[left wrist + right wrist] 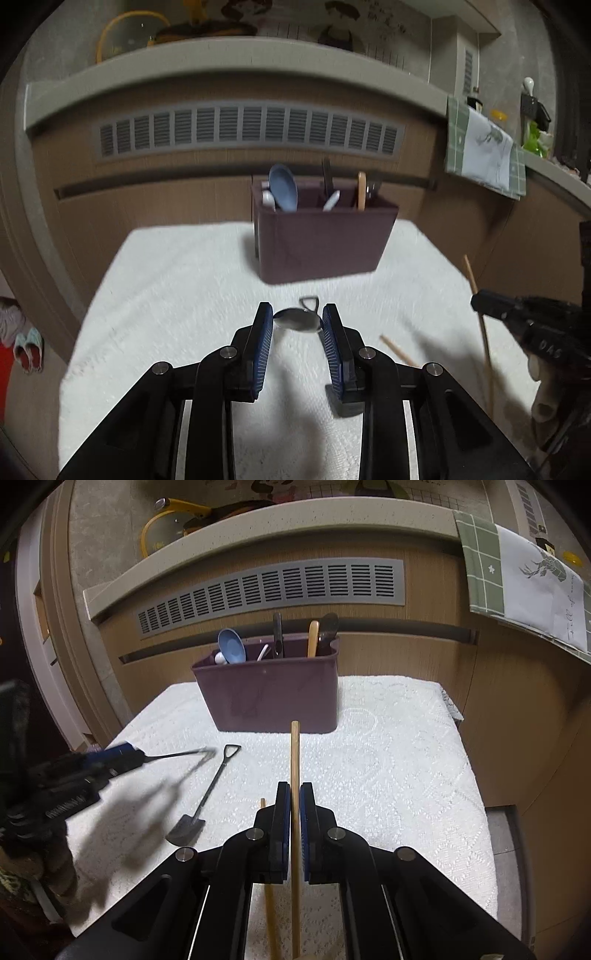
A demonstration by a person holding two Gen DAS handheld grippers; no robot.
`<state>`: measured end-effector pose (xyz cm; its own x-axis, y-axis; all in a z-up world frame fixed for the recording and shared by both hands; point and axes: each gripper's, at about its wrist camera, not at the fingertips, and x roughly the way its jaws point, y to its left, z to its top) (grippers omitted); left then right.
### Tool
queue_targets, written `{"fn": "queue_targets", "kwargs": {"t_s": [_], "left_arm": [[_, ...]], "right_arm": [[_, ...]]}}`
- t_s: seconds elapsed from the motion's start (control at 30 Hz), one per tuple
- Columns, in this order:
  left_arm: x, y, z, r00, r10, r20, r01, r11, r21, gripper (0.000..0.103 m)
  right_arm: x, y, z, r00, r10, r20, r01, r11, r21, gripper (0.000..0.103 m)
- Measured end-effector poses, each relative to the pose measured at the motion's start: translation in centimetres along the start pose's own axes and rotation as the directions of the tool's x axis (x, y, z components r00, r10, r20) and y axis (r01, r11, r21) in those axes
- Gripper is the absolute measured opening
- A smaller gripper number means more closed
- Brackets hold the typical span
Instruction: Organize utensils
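The left tool (297, 322) has a small metal spoon (300, 320) squeezed between its two blue pads. Its handle sticks out in front, so it can go into the box handle first or be turned over. The right tool (294, 805) is shut tight on one wooden chopstick (294, 753), held near the middle so it does not tip. A second chopstick (269, 886) lies on the white cloth (388, 760) just beside it. A little shovel-shaped spoon (201, 797) also lies on the cloth, on the tabletop, waiting its turn. The purple box (269, 694) stands at the back of the cloth. It already holds a blue spoon (232, 646) and other things standing up, sorted into parts
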<state>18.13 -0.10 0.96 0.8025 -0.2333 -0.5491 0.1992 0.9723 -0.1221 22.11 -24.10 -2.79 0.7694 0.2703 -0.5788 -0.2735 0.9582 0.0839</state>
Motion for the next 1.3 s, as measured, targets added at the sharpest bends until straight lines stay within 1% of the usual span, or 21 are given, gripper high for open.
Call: {"fn": "queue_targets", "kwargs": {"t_s": [0.13,0.33,0.47,0.57,0.63,0.67,0.7,0.73,0.77,0.87,0.9,0.93,1.0,1.1,1.13,1.2,1.27,1.3], "left_arm": [[-1.2,0.4,0.9,1.0,0.0,0.027,0.0,1.0,-0.006,0.028],[-1.2,0.2,0.8,1.0,-0.001,0.021,0.001,1.0,-0.009,0.028],[-1.6,0.0,1.2,0.999,-0.013,0.039,0.013,1.0,-0.009,0.028],[-2.2,-0.2,2.1,0.998,-0.023,0.064,0.024,1.0,-0.003,0.028],[-2.7,-0.3,3.6,0.995,-0.05,0.086,0.05,0.999,0.006,0.028],[-2.9,-0.3,4.9,0.992,-0.078,0.1,0.078,0.997,0.01,0.023],[-3.1,-0.2,6.7,0.987,-0.109,0.116,0.109,0.994,0.006,0.006],[-3.3,-0.1,8.4,0.982,-0.133,0.132,0.135,0.991,-0.004,0.006],[-3.4,-0.1,9.9,0.978,-0.155,0.14,0.158,0.987,-0.006,0.006],[-3.0,0.5,14.2,0.961,-0.206,0.185,0.212,0.977,-0.015,0.006],[-2.9,0.7,15.0,0.958,-0.209,0.197,0.216,0.976,-0.016,0.006],[-2.7,1.1,15.8,0.956,-0.201,0.212,0.21,0.978,-0.017,0.006],[-2.1,1.8,16.0,0.959,-0.185,0.216,0.193,0.981,-0.018,0.006],[-0.1,3.1,15.0,0.973,-0.152,0.176,0.163,0.985,-0.053,0.007],[1.4,3.8,14.0,0.98,-0.141,0.138,0.153,0.985,-0.081,0.007],[3.6,4.5,12.4,0.987,-0.144,0.066,0.151,0.981,-0.124,0.008],[6.5,4.9,9.8,0.985,-0.166,-0.043,0.156,0.971,-0.181,0.014],[8.1,4.8,8.4,0.979,-0.177,-0.1,0.154,0.967,-0.203,0.021]], "right_arm": [[-0.5,0.5,0.5,1.0,0.005,0.018,-0.005,1.0,-0.009,0.005],[-0.7,0.7,0.8,1.0,0.002,0.023,-0.002,1.0,-0.018,0.005],[-0.4,0.1,0.9,1.0,0.003,0.021,-0.003,1.0,0.004,0.005],[-0.3,-0.3,1.4,1.0,0.003,0.031,-0.004,1.0,0.024,0.005],[-0.7,-0.5,2.4,0.998,0.001,0.062,-0.003,0.999,0.035,0.005],[-1.1,-0.6,3.5,0.996,0.003,0.093,-0.007,0.999,0.042,0.005],[-1.6,-0.7,4.7,0.993,0.008,0.122,-0.014,0.999,0.045,0.005],[-2.3,-0.6,6.4,0.987,0.014,0.162,-0.021,0.999,0.042,0.005],[-3.2,-0.6,8.5,0.976,0.017,0.216,-0.024,0.999,0.032,0.005],[-4.8,0.1,14.5,0.936,0.008,0.352,-0.006,1.0,-0.007,0.005],[-4.8,0.3,16.0,0.927,0.001,0.374,0.004,1.0,-0.012,0.005],[-4.5,0.4,17.3,0.924,-0.008,0.383,0.013,1.0,-0.011,0.005],[-3.7,0.6,18.9,0.925,-0.007,0.379,0.01,1.0,-0.005,0.005],[-2.8,1.1,19.1,0.927,-0.005,0.375,0.017,0.999,-0.029,0.005],[-2.7,1.3,18.9,0.928,-0.007,0.374,0.023,0.999,-0.038,0.005],[-2.2,1.4,18.4,0.932,-0.005,0.363,0.021,0.999,-0.04,0.005],[-2.1,1.2,18.0,0.94,0.01,0.342,0.002,0.999,-0.034,0.005],[-2.0,1.2,17.6,0.943,0.01,0.334,0.001,0.999,-0.033,0.005]]}}
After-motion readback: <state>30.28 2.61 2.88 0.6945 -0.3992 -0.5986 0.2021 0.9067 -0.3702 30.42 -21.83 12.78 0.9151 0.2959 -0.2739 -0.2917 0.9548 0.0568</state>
